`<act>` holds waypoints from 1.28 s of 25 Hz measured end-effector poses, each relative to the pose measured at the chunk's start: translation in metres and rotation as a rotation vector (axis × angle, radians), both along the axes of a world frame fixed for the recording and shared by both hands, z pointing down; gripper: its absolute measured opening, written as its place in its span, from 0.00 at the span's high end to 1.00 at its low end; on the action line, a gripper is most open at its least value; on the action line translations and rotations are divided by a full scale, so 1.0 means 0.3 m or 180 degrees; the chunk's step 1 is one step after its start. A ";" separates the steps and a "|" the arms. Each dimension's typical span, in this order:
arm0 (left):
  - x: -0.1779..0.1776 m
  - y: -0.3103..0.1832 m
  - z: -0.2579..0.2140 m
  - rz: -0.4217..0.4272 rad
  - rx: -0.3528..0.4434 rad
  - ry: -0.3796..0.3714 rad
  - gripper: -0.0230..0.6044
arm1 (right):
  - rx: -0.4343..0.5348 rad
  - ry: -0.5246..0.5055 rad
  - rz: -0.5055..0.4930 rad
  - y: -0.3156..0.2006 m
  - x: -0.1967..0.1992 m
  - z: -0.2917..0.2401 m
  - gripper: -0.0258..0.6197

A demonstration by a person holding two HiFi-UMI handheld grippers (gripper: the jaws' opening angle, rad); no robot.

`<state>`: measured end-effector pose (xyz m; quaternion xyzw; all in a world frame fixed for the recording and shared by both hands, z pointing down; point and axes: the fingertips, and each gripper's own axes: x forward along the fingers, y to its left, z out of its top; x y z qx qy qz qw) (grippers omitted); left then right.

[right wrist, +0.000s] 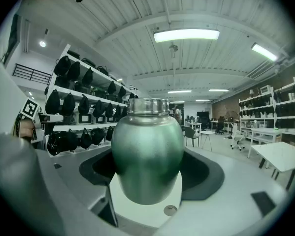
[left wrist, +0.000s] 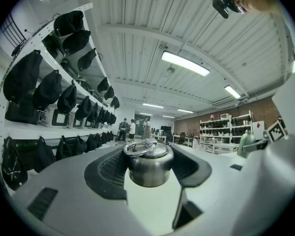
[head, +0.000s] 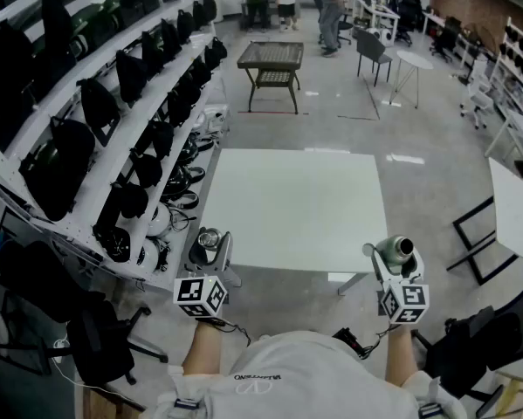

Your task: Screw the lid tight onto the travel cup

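Left gripper [head: 207, 253]: lower left of the head view, jaws closed on the steel lid [left wrist: 148, 162], its ring top facing away from the person
Gap: lid and cup well apart, side by side at about the same height; each hand carries one part, so neither is nearer
Right gripper [head: 392, 264]: lower right, jaws clamped around the body of the green travel cup [right wrist: 147, 151]; its long axis runs along the jaws, open mouth forward
Coming move: both parts seem to face the same way, so the lid's underside probably has to turn toward the mouth
Surface: white table [head: 296, 208], mid-frame, beyond both grippers
Room: shelves of black bags [head: 95, 103] upper left, people top centre, desks at right
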<state>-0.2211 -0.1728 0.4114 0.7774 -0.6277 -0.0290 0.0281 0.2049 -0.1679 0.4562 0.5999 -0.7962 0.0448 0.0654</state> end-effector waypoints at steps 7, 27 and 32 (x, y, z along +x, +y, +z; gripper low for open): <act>-0.003 0.009 -0.007 0.0002 0.0004 -0.0006 0.55 | 0.0003 -0.0010 -0.0047 0.005 -0.012 -0.012 0.36; 0.030 0.003 -0.018 0.0054 0.0048 0.0022 0.55 | 0.0006 0.0049 -0.0264 -0.012 -0.090 -0.010 0.36; 0.065 -0.023 -0.035 0.0156 0.0079 0.0060 0.55 | -0.0017 0.0113 -0.0461 -0.030 -0.198 -0.005 0.36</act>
